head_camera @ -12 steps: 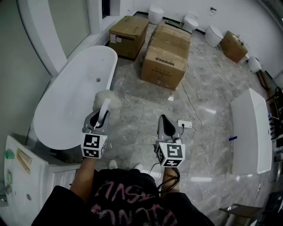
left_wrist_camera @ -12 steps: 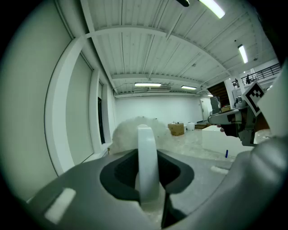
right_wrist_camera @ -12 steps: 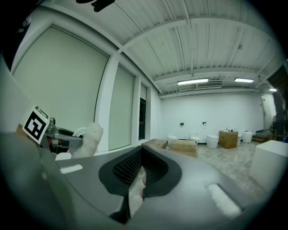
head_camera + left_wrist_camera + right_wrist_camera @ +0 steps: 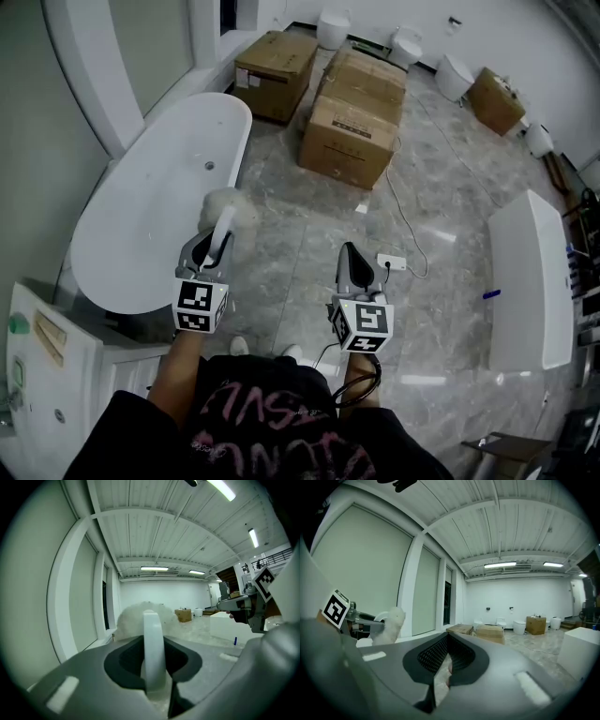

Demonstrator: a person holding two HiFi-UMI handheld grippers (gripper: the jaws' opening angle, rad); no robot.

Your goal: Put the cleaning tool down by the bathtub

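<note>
My left gripper [image 4: 210, 246] is shut on the white handle [image 4: 153, 654] of the cleaning tool, whose fluffy white head [image 4: 230, 207] sticks out past the jaws, over the floor by the right rim of the white oval bathtub [image 4: 141, 225]. The fluffy head [image 4: 140, 617] rises behind the handle in the left gripper view, and the right gripper view has the cleaning tool [image 4: 391, 623] at its left. My right gripper [image 4: 353, 267] hangs over the marble floor to the right, shut with nothing between its jaws [image 4: 440, 677].
Cardboard boxes [image 4: 352, 122] stand on the floor beyond the tub, with toilets [image 4: 453, 73] along the far wall. A white cable and socket strip [image 4: 393, 263] lie on the floor near my right gripper. A second white tub [image 4: 532, 281] is at right, a white cabinet [image 4: 56, 375] at lower left.
The view has shifted slightly; both grippers hold nearly the same places, and the tool stays gripped.
</note>
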